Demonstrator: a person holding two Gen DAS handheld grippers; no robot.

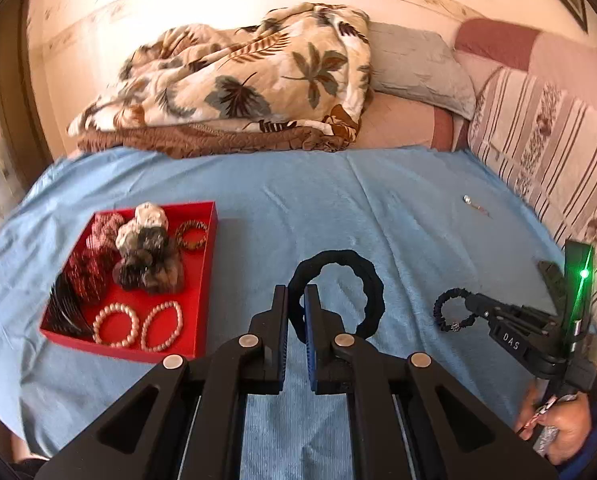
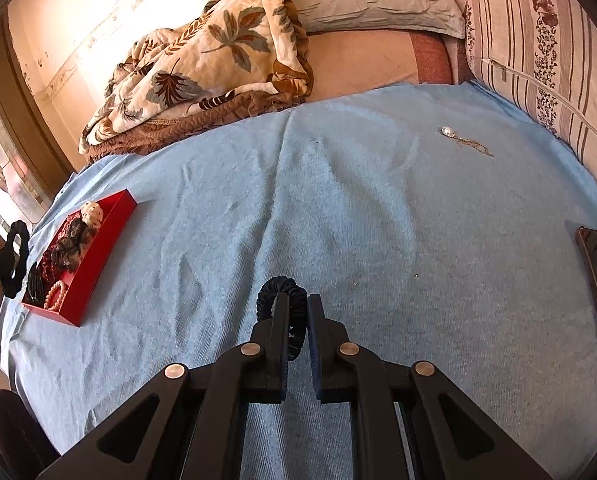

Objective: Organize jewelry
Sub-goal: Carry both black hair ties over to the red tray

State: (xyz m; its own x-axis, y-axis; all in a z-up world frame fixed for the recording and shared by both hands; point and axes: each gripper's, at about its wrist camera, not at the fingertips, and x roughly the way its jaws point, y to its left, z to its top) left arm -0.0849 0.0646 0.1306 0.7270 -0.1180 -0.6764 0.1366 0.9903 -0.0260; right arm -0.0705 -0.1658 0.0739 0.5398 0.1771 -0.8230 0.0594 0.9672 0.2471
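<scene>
Matt blue knit cloth (image 2: 338, 200) covers the bed; the red tray (image 1: 202, 280) looks like matt card; pearl bracelets (image 1: 116, 326) shine glossy.

The left gripper (image 1: 296, 294) is closed on a black hair tie (image 1: 338, 292), which hangs over the blue cloth (image 1: 398, 208). To the left lies a red tray (image 1: 208, 280) with scrunchies (image 1: 146, 256), pearl bracelets (image 1: 116, 325) and bangles (image 1: 86, 276). On the right, the right gripper (image 1: 468, 306) pinches a small dark bracelet (image 1: 444, 314). A small necklace (image 1: 474, 205) lies farther back.
</scene>
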